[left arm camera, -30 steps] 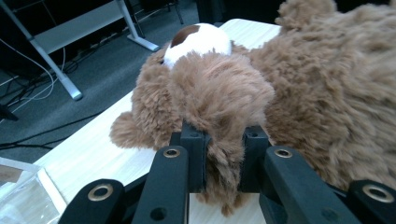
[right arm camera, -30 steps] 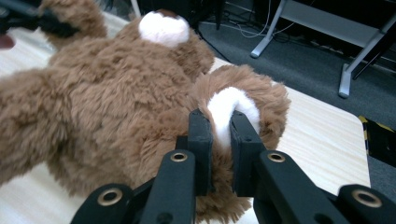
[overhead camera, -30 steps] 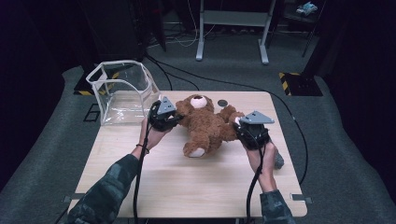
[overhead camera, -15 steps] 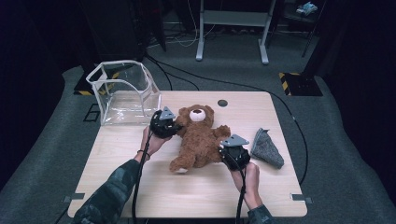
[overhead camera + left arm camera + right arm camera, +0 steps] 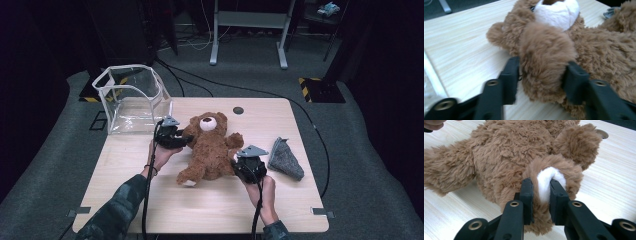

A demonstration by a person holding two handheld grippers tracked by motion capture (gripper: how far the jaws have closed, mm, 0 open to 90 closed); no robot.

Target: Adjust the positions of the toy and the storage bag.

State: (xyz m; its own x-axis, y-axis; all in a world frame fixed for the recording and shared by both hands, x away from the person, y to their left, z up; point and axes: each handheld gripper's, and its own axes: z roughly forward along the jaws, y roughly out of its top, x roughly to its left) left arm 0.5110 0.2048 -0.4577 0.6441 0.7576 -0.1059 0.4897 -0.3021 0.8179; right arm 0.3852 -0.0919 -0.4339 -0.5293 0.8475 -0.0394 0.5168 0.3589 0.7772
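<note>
While straddling one furry arm of the teddy bear (image 5: 210, 150) with the left gripper (image 5: 182, 140), applies no real pinch: jaws about half apart and just now opening, with a thin gap at one pad and fur merely brushing the other. Comes in level over the tabletop from the bear's head side, carried by the left hand (image 5: 162, 155) at the end of a camouflage sleeve (image 5: 117, 210), cable trailing back toward the table's near edge. On the opposite side, bites with the right gripper (image 5: 240, 165) onto a foot of the same bear, jaws narrow though just now easing slightly apart, white sole fabric bunched and squeezed between both pads. Sits low there in the right hand (image 5: 262, 187), grey three-cornered plate on top. Between the two tools, shows the bear sprawled on its back near the middle of the pale wooden table (image 5: 200, 205), head toward the far edge, white muzzle up, the free leg stretched toward the near left. Just beside the right gripper, on its outer side, finds a crumpled grey cloth (image 5: 286, 159), apart from the bear. At the far left corner, past the left gripper, places a clear plastic box (image 5: 131, 100) standing upright, close to the bear's head without touching it. Beyond the head, near the far edge, marks a small round dark grommet (image 5: 238, 110) set into the wood.
</note>
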